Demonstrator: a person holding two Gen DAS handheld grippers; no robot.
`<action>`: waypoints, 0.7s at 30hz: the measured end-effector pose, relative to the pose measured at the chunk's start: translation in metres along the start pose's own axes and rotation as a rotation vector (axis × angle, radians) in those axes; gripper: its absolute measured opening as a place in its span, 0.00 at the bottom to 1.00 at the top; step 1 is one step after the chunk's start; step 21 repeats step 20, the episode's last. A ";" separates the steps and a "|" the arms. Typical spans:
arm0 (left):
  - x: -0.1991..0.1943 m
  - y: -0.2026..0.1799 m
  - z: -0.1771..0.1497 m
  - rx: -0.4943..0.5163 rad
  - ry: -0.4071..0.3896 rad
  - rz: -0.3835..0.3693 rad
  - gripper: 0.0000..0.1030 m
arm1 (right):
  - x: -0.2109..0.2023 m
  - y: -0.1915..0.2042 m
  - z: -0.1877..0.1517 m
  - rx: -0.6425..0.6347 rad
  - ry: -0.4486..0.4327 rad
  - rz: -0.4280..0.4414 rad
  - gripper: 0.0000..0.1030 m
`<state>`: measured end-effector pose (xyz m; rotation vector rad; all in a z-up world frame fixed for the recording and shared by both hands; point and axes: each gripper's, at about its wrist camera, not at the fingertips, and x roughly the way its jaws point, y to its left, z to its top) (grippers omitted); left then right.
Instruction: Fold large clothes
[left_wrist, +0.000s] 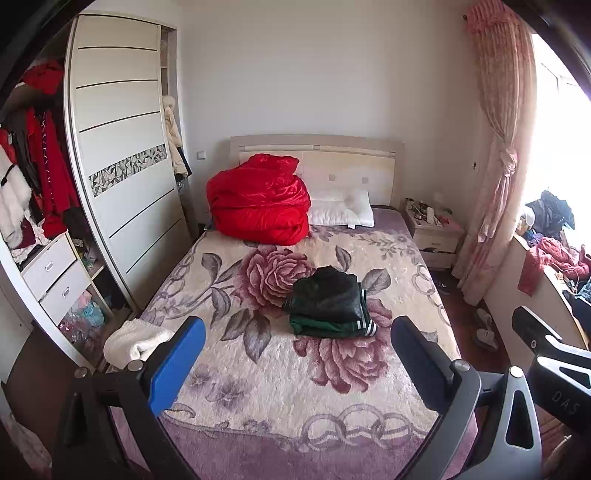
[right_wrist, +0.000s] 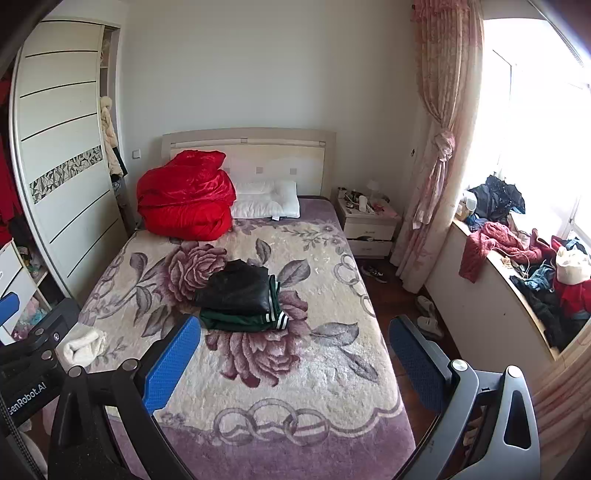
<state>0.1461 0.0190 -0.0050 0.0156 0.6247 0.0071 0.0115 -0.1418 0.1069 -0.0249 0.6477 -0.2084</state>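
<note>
Left claw (left_wrist: 295, 365) spread wide, blue pads (left_wrist: 173, 365), nothing between the fingers, held above the foot end of the bed (left_wrist: 258, 406). Right claw (right_wrist: 295, 363) also wide and empty, hanging over the same end, a bit toward the window side; part of its body shows at the right edge of the left wrist view.

Bed is covered by a cream blanket with big pink roses (right_wrist: 258, 354) and a purple border. Cream fluffy bundle (left_wrist: 129, 341) sits at the bed's left edge, just beside the left claw's finger.

Mid-bed: folded stack of clothes. Black shiny garment (left_wrist: 327, 295) lies on top of a dark green one with white stripes (left_wrist: 332, 326), both resting on the rose print, well apart from both claws.

Further back: bunched red quilt (left_wrist: 258, 201) at the head of the bed, white pillow (left_wrist: 341, 208) touching it on the right, headboard (left_wrist: 317, 147) behind.

Left side: wardrobe with sliding door (left_wrist: 122, 147), red clothes hanging inside. Right of the bed: nightstand (right_wrist: 369, 225) with small clutter, tied pink curtain (right_wrist: 439, 147), window ledge (right_wrist: 487, 295) piled with loose clothes. Slippers (right_wrist: 428, 317) on the floor.
</note>
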 end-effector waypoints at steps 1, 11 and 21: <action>0.000 0.000 0.000 0.000 0.000 -0.001 1.00 | 0.000 0.000 0.000 0.001 -0.001 0.002 1.00; -0.003 0.000 -0.001 0.007 -0.005 0.006 1.00 | -0.002 0.001 0.000 0.001 -0.002 0.001 1.00; -0.005 0.001 -0.002 0.016 -0.014 0.025 1.00 | -0.005 0.001 -0.002 0.001 -0.001 0.002 1.00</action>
